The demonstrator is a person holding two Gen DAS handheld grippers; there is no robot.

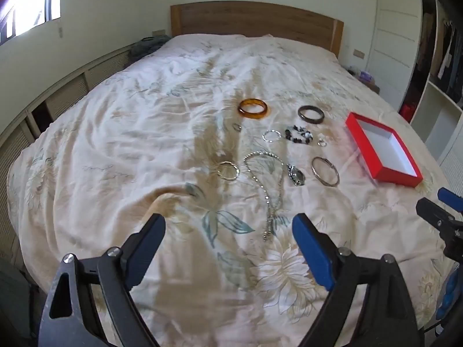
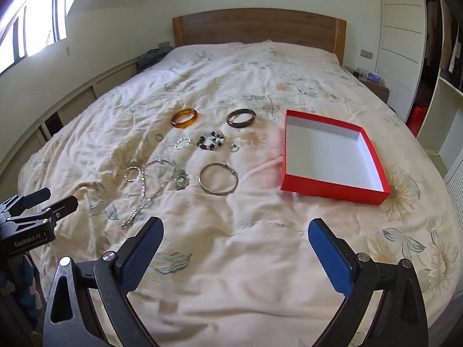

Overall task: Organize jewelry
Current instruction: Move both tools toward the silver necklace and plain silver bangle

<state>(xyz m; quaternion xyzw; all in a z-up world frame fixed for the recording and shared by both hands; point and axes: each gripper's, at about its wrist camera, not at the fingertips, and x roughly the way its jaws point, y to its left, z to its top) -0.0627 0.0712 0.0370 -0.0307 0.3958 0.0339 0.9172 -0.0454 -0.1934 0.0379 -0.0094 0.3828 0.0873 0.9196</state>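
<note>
Jewelry lies spread on the bed: an amber bangle (image 1: 252, 109) (image 2: 184, 118), a dark bangle (image 1: 311, 113) (image 2: 241, 118), a beaded bracelet (image 1: 299, 135) (image 2: 211, 141), a silver bangle (image 1: 325, 171) (image 2: 218, 178), a silver necklace (image 1: 267, 182) (image 2: 150, 182), a watch (image 1: 296, 174) (image 2: 181, 180) and small rings. An open red box (image 1: 383, 152) (image 2: 330, 156) with a white inside sits to their right, empty. My left gripper (image 1: 228, 237) is open and empty, short of the necklace. My right gripper (image 2: 235, 238) is open and empty, nearer than the box.
The bed has a wrinkled floral cover (image 2: 231, 260) and a wooden headboard (image 2: 257, 26). A low cabinet (image 1: 58, 95) runs along the left wall. A nightstand (image 2: 373, 84) and white shelves (image 2: 442, 121) stand at the right.
</note>
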